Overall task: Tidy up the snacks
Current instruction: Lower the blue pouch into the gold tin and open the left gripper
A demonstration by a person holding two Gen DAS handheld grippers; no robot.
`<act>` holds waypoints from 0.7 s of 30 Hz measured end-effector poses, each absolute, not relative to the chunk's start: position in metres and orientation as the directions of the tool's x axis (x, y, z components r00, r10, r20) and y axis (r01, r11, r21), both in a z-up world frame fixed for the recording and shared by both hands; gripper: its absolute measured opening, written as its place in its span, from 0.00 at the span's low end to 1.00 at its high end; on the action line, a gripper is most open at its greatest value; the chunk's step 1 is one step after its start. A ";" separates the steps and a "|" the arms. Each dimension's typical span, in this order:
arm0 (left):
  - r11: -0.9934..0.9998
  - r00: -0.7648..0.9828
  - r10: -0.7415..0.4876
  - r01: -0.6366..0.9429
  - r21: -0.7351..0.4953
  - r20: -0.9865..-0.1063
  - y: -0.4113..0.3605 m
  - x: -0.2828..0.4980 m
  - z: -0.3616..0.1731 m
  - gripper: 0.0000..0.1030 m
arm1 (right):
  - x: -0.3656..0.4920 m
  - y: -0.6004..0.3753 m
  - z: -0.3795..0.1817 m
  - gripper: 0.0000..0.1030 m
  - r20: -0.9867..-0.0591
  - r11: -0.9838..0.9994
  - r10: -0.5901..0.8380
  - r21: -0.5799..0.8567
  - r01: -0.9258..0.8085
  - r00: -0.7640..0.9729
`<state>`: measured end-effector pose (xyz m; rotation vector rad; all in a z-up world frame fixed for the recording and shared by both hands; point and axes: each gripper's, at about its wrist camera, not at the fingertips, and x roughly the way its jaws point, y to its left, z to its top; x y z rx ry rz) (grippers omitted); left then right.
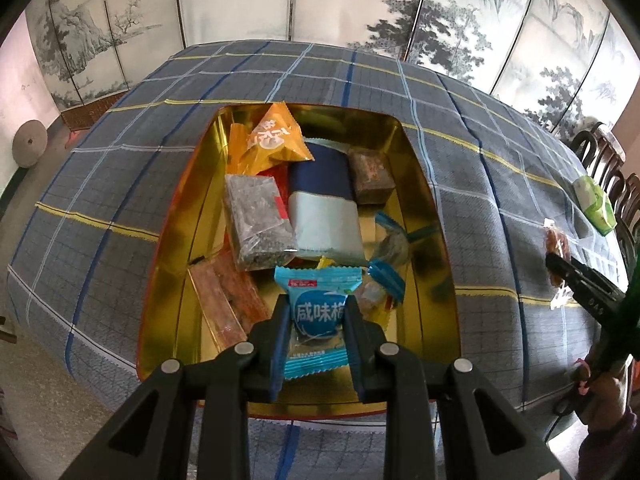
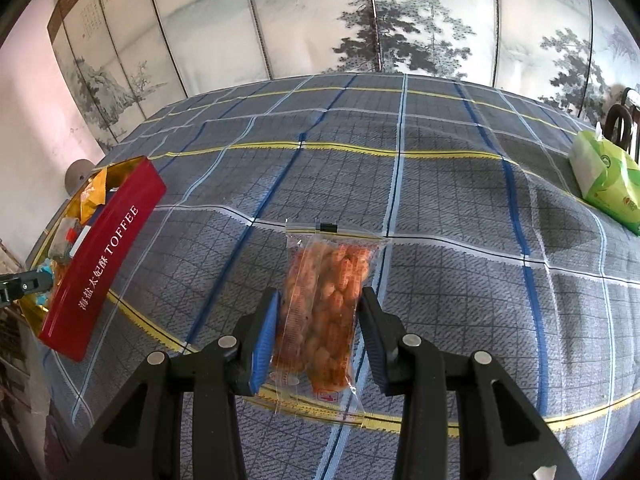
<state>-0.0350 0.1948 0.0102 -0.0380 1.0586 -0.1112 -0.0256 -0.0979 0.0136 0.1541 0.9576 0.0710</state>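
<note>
A grey plaid cloth with blue and yellow lines covers our bench [image 2: 440, 184], with a painted landscape screen [image 1: 360, 4] behind. Nearest us, the left gripper [image 1: 316, 320] has its jaws clamped on a light blue foil biscuit packet [image 1: 316, 308], hanging over the near end of the gold-lined red toffee tin [image 1: 432, 208]. We should lower it into the bare gap near the front wall before letting go. Further right, the right gripper [image 2: 320, 320] has its jaws clamped on a clear bag of orange fried snacks [image 2: 324, 296] resting on the cloth, well apart from the tin.
</note>
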 end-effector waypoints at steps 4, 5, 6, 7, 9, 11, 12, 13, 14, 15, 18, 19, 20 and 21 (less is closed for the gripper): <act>0.995 0.492 -0.100 0.076 -0.072 -0.865 0.194 -0.035 0.009 0.25 | -0.025 -0.098 0.014 0.36 -0.809 0.987 0.128 0.162 0.008 0.574; 0.995 0.495 -0.096 0.078 -0.066 -0.864 0.193 -0.035 0.009 0.25 | -0.025 -0.098 0.014 0.36 -0.809 0.987 0.127 0.161 0.008 0.575; 0.995 0.496 -0.093 0.081 -0.061 -0.863 0.192 -0.035 0.008 0.25 | -0.025 -0.098 0.014 0.36 -0.809 0.987 0.127 0.161 0.008 0.574; 0.995 0.498 -0.090 0.082 -0.057 -0.863 0.191 -0.036 0.008 0.25 | -0.025 -0.098 0.014 0.36 -0.809 0.987 0.127 0.161 0.008 0.575; 0.996 0.505 -0.076 0.082 -0.040 -0.860 0.190 -0.037 0.007 0.25 | -0.025 -0.098 0.014 0.36 -0.809 0.987 0.127 0.161 0.008 0.574; 0.996 0.511 -0.072 0.083 -0.034 -0.857 0.189 -0.038 0.007 0.26 | -0.025 -0.097 0.013 0.36 -0.809 0.987 0.127 0.160 0.007 0.574; 0.996 0.514 -0.068 0.083 -0.030 -0.855 0.189 -0.038 0.007 0.26 | -0.025 -0.097 0.013 0.36 -0.809 0.987 0.127 0.160 0.007 0.573; 0.997 0.519 -0.055 0.079 -0.015 -0.853 0.188 -0.038 0.007 0.26 | -0.025 -0.097 0.013 0.36 -0.809 0.987 0.128 0.160 0.007 0.573; 0.997 0.523 -0.043 0.077 -0.003 -0.852 0.188 -0.038 0.007 0.26 | -0.025 -0.097 0.013 0.36 -0.810 0.987 0.127 0.160 0.006 0.573; 0.997 0.524 -0.040 0.079 0.002 -0.851 0.187 -0.039 0.007 0.26 | -0.025 -0.097 0.013 0.36 -0.810 0.987 0.127 0.159 0.006 0.573; 0.997 0.523 -0.039 0.081 0.004 -0.851 0.188 -0.039 0.007 0.26 | -0.025 -0.097 0.013 0.36 -0.809 0.987 0.127 0.160 0.007 0.573; 0.997 0.524 -0.038 0.082 0.006 -0.851 0.188 -0.039 0.007 0.26 | -0.025 -0.097 0.014 0.36 -0.809 0.987 0.127 0.160 0.008 0.574; 0.997 0.525 -0.034 0.081 0.010 -0.850 0.188 -0.040 0.007 0.27 | -0.025 -0.097 0.013 0.36 -0.809 0.987 0.126 0.160 0.008 0.574; 0.997 0.527 -0.031 0.080 0.013 -0.849 0.188 -0.040 0.007 0.27 | -0.025 -0.097 0.013 0.36 -0.809 0.987 0.127 0.161 0.008 0.574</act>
